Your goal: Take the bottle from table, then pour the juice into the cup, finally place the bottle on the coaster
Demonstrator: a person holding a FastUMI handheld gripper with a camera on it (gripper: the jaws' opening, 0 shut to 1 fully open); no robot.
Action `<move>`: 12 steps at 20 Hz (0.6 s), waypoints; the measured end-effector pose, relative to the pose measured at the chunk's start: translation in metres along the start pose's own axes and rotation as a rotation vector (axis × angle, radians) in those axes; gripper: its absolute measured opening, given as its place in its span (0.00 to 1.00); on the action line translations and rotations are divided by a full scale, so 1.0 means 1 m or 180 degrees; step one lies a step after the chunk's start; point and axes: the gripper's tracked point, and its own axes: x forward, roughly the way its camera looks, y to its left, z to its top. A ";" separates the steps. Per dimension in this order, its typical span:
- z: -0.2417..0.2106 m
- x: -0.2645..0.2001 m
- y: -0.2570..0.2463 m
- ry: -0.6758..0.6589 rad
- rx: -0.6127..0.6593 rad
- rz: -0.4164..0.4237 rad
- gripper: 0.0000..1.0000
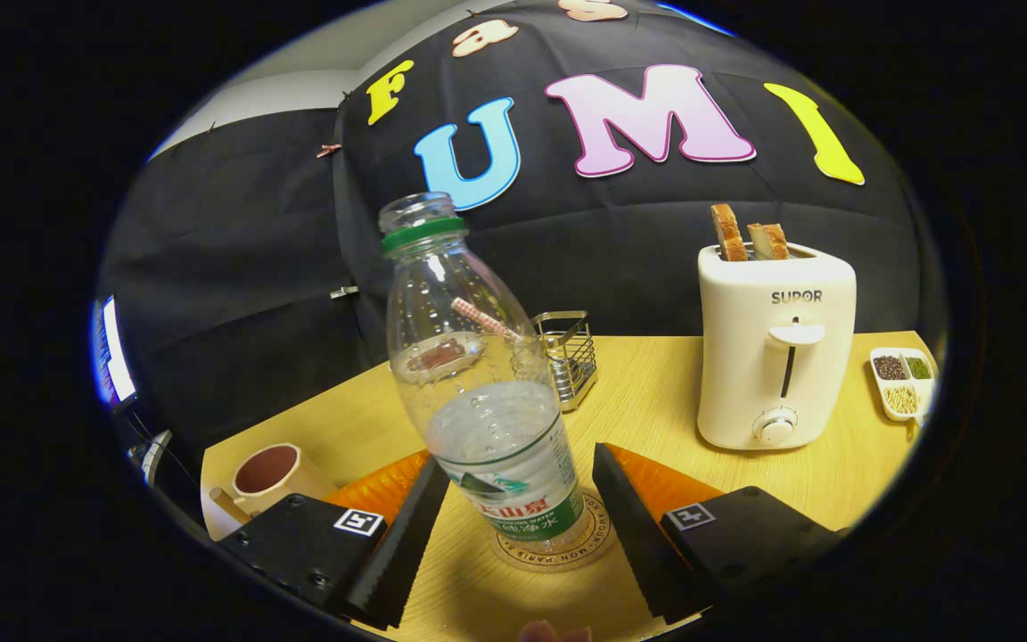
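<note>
Clear plastic bottle [487,392] stands on the coaster [598,533], untouched between the wide-spread tool [513,535] fingers.

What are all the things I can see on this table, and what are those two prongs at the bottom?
bottle: one, clear with a green neck ring, no cap, partly full, standing on the coaster between the fingers
coaster: one, round, tan, under the bottle
cup: one, cream, dark inside, beside one finger
wire rack: one, metal, beyond the bottle
toaster: one, cream, two bread slices sticking up
divided dish: one, white, holding seeds, beside the toaster
table: one, light wood
gripper: one, hand-held, fingers open either side of the bottle, not pressing on it
</note>
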 end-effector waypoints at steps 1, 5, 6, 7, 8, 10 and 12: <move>-0.002 -0.005 0.000 0.0020 -0.0031 -0.0003 0.98; -0.002 -0.034 0.001 0.0070 -0.0074 -0.0117 0.98; 0.001 -0.042 0.001 0.0071 -0.0046 -0.0168 0.98; 0.006 -0.050 0.004 0.0064 -0.0022 -0.0197 0.98; 0.014 -0.058 0.007 0.0043 -0.0025 -0.0238 0.98; 0.036 -0.074 0.013 -0.0023 -0.0067 -0.0335 0.98; 0.064 -0.091 0.020 -0.0114 -0.0089 -0.0419 0.98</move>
